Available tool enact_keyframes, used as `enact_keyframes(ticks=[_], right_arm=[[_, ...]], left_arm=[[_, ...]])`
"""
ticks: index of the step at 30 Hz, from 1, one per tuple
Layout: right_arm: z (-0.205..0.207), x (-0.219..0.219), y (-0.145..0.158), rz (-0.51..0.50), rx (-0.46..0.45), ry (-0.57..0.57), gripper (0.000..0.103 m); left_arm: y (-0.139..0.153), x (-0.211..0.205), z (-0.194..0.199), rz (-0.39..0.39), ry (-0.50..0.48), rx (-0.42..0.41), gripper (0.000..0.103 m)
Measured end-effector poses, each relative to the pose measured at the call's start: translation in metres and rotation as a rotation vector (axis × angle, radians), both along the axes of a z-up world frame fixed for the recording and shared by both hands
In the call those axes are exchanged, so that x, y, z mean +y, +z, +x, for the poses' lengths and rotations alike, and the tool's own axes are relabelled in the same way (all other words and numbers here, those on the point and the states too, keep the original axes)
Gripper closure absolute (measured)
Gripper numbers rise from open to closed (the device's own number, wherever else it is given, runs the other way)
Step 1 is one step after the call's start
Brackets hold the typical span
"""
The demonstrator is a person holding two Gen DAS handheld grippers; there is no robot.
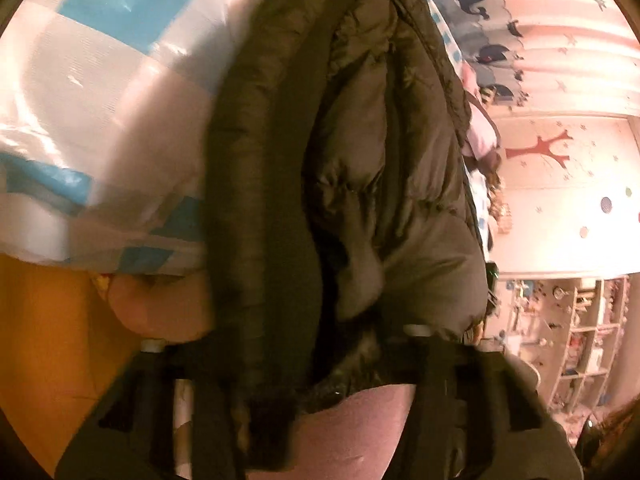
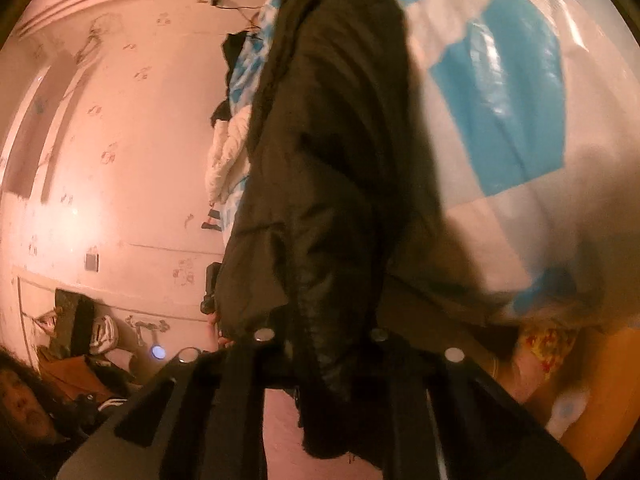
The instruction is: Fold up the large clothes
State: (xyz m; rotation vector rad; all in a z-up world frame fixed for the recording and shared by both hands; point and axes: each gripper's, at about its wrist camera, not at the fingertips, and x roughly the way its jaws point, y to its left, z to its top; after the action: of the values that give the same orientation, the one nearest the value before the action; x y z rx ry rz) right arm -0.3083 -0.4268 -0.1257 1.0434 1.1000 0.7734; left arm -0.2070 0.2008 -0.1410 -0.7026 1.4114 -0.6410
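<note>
A dark olive puffer jacket (image 1: 340,168) hangs bunched in front of the left wrist camera, and my left gripper (image 1: 296,392) is shut on its lower edge. The same jacket (image 2: 320,184) fills the middle of the right wrist view, and my right gripper (image 2: 320,380) is shut on a fold of its dark fabric. Both views are tilted sideways and blurred. The fingertips are hidden by the cloth.
A blue and white checked bedcover (image 1: 100,120) lies beside the jacket; it also shows in the right wrist view (image 2: 500,120). A pink wall with decals (image 1: 560,160), cluttered shelves (image 1: 568,340), and a person's head (image 2: 24,404) are nearby.
</note>
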Motion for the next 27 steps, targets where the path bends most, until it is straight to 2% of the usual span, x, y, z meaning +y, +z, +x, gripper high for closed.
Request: enact_keyframes(ticks=[2,4,11,16,19,24,27], right_arm=[[-0.005,0.001,0.014,0.017,-0.052,-0.021,0.093],[-0.011,-0.001,0.034,0.054,-0.121,-0.051,0.094],[-0.038,-0.011,0.098,0.186,-0.333,-0.132,0.094],[-0.071,-0.022,0.118,0.344,-0.454,-0.175,0.094],[-0.083,-0.026,0.115,0.377,-0.470,-0.194,0.094],[-0.079,-0.027,0.098,0.413,-0.423,-0.223,0.094],[-0.069,-0.027,0.108,0.422,-0.438,-0.225,0.094]], left_arm=[[0.019,-0.001,-0.004,0.054,0.019,-0.044,0.089],[0.040,0.004,-0.008,0.069,0.039,-0.083,0.093],[0.127,0.010,-0.037,0.000,0.069,-0.242,0.095],[0.162,0.024,-0.068,-0.071,0.096,-0.296,0.095],[0.156,0.037,-0.078,-0.086,0.105,-0.281,0.095],[0.121,0.046,-0.077,-0.129,0.148,-0.194,0.095],[0.126,0.045,-0.068,-0.171,0.172,-0.213,0.095]])
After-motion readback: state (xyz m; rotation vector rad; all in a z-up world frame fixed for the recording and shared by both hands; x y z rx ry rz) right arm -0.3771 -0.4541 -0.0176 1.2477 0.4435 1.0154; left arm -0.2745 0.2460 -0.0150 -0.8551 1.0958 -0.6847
